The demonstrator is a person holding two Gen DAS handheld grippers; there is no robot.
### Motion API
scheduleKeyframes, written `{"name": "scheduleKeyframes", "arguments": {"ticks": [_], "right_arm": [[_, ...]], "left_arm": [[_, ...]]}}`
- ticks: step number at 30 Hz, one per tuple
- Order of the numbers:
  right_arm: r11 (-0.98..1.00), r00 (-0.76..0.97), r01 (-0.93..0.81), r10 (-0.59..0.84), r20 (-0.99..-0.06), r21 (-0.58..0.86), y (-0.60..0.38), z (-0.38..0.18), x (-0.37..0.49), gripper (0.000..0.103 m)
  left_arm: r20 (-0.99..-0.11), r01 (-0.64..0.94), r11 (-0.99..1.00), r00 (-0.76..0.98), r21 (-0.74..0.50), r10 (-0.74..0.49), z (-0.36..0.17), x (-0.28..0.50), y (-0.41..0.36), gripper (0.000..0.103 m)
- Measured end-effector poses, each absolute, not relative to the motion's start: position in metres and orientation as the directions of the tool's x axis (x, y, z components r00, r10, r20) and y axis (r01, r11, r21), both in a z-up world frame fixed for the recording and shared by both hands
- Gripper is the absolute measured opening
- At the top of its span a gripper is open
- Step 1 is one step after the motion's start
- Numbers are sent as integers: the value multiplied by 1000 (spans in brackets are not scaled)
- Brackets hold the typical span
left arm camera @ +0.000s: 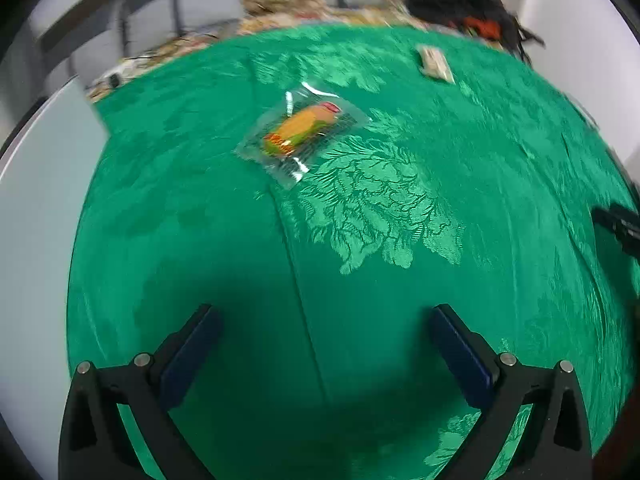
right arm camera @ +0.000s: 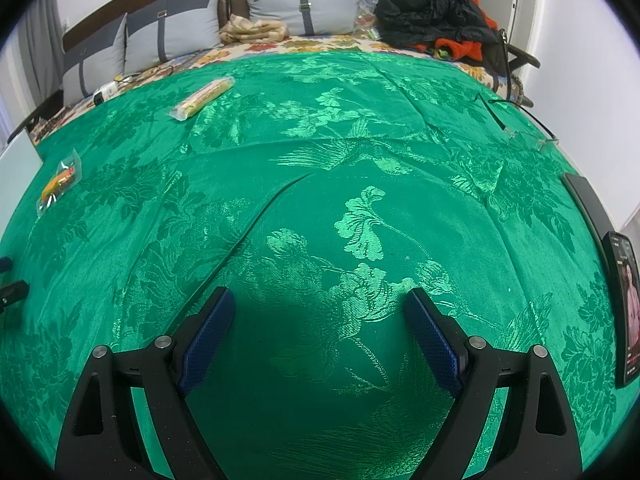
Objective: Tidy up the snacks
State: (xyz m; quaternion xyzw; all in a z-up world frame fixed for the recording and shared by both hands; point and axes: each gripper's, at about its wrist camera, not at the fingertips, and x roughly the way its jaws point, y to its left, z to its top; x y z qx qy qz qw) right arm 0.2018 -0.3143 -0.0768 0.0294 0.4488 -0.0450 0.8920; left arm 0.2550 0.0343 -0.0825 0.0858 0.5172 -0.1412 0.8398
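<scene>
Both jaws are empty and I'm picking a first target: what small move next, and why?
Probably ease the left gripper forward toward the clear-wrapped orange snack. Its jaws stand open, and the packet lies flat on the green cloth straight ahead. From the right gripper it sits far off to the left.

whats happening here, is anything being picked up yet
Not yet. Both handheld grippers are open and empty above a green patterned cloth. The left gripper points toward a clear packet with an orange and green snack lying flat ahead of it. The right gripper faces bare cloth. A second, long pale snack pack lies farther back on the cloth, apart from the first. A phone lies at the right edge. Neither snack is being touched.
</scene>
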Motion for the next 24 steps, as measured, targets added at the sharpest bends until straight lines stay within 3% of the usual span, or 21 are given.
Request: {"name": "scheduleKeyframes", "arguments": {"ticks": [6,14,15,18,19,24], "right_arm": [[994,593,107,-53,-803,13,-314,-77,202,90],[994,593,107,-52,-803,14,-314,-77,202,90],[994,593,107,-52,-803,14,-314,-77,202,90],[994,593,107,-52,-803,15,-314,-77,202,91],[994,593,107,-51,-804,16,-315,-77,202,91],[994,593,106,-50,-804,17,-315,-77,202,91]], "left_arm": [[-870,409,901,487,146,-80,-51,307,19,103],[-931,461,884,350,72,-106,-71,383,-1,102],[-937,473,879,331,64,-110,-76,388,-3,93],[-930,484,875,312,-22,-196,-70,389,4,48],[-930,477,879,312,-23,-194,-69,389,7,44],[-921,391,920,344,-35,-181,-68,361,24,42]]}}
